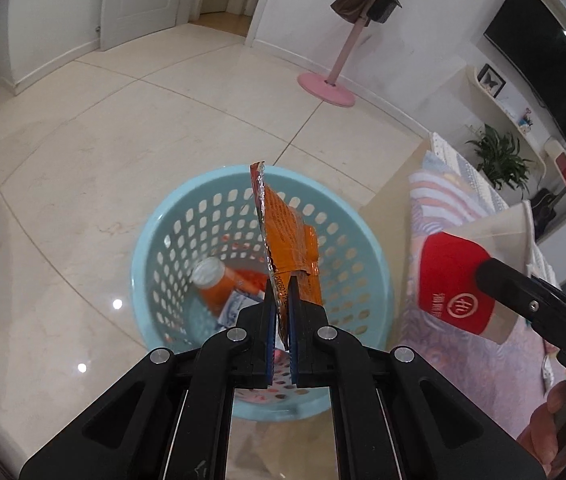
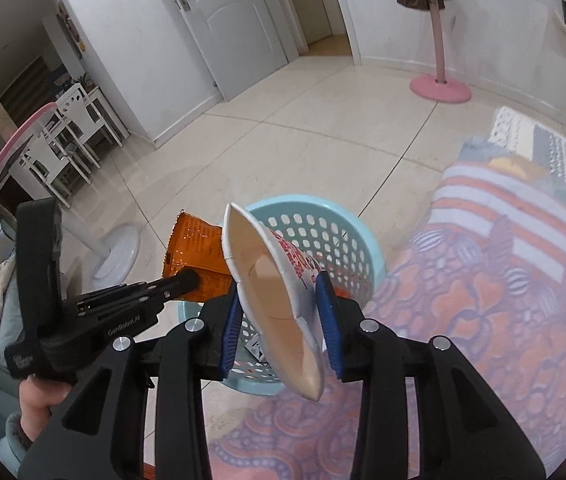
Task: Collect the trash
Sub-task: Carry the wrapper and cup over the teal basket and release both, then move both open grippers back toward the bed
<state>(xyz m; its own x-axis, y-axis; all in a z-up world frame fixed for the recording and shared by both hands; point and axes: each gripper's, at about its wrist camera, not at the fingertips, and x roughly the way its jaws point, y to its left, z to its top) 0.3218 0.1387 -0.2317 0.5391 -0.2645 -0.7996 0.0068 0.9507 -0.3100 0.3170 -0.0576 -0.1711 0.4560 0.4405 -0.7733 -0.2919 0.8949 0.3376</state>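
My left gripper (image 1: 281, 284) is shut on an orange foil wrapper (image 1: 285, 236) and holds it upright above the light blue perforated basket (image 1: 155, 248). The basket holds an orange bottle with a white cap (image 1: 215, 280) and some paper scraps. My right gripper (image 2: 279, 296) is shut on a squashed red-and-white paper cup (image 2: 271, 288), held over the basket's rim (image 2: 347, 216). The cup also shows at the right of the left wrist view (image 1: 455, 280). The left gripper and its wrapper (image 2: 197, 252) show at the left of the right wrist view.
A table with a patterned pink and orange cloth (image 2: 483, 304) stands right beside the basket. A pink coat stand (image 1: 329, 88) with bags stands on the tiled floor beyond. A white fan base (image 2: 117, 256) and white chairs (image 2: 71, 136) are to the left.
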